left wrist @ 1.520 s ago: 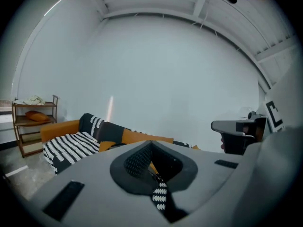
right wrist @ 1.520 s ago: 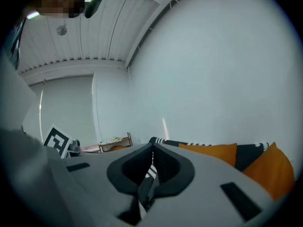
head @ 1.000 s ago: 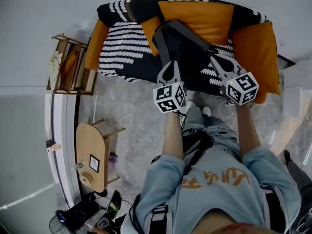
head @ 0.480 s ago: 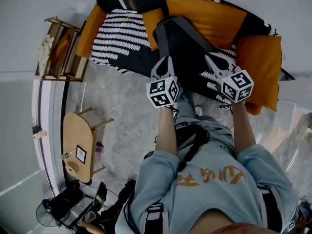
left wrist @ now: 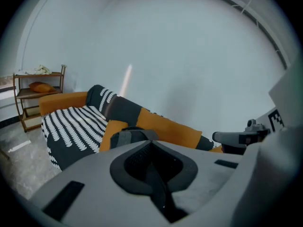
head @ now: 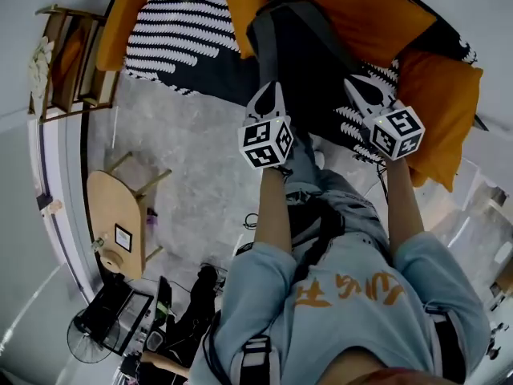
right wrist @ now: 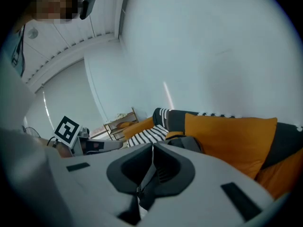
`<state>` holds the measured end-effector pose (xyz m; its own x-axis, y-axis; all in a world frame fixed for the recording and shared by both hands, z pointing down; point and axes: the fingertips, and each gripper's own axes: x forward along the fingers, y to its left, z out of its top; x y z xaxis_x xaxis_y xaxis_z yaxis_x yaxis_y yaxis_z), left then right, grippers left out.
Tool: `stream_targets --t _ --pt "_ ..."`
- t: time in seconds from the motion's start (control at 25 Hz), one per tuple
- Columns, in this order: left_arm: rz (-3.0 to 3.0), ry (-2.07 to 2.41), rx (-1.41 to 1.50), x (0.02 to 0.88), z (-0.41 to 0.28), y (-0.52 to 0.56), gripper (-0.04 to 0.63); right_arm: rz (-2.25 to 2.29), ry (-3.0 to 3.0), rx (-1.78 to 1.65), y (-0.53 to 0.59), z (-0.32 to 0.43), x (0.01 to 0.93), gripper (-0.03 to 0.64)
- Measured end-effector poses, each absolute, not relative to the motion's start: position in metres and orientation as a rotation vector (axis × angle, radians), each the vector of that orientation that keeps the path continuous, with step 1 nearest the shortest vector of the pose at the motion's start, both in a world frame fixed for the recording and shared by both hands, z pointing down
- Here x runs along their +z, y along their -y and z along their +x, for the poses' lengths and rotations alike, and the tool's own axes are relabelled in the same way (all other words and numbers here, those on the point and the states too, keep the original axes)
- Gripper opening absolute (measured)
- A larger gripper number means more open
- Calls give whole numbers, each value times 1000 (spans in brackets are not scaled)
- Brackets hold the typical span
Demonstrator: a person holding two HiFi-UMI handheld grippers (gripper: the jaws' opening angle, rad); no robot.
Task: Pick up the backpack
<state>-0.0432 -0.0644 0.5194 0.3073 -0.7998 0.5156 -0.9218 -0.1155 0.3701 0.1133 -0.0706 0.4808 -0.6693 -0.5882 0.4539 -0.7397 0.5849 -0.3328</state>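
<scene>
Backpack [head: 298, 50]: dark grey, propped against orange cushions [head: 365, 14] on the far sofa [head: 172, 30]; left claw [head: 270, 91] and right claw [head: 355, 84] pressed together, empty, near it; spread both before gripping its top.

Grey backpack [head: 309, 66] on striped sofa [head: 172, 34]

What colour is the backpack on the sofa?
The backpack is dark grey; the head view shows it best.

Backpack [head: 309, 62] edges behind left gripper [head: 268, 88] and right gripper [head: 351, 82]; sofa [head: 176, 38] top beyond head view's upper edge.
</scene>
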Motion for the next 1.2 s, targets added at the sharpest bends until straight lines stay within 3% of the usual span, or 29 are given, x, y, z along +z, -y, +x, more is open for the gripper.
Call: stream_targets --t 0.8,0.96,1.04,1.2 --pt "1785 1368 295 644 -80 173 21 931 2313 874 204 80 605 37" --pt "1766 1346 316 658 -85 192 21 893 2259 909 228 81 626 166" --pt "1762 1334 323 667 -87 201 25 880 2230 898 242 81 636 176" --pt "1748 1294 338 686 -87 217 167 839 2181 872 268 82 661 200"
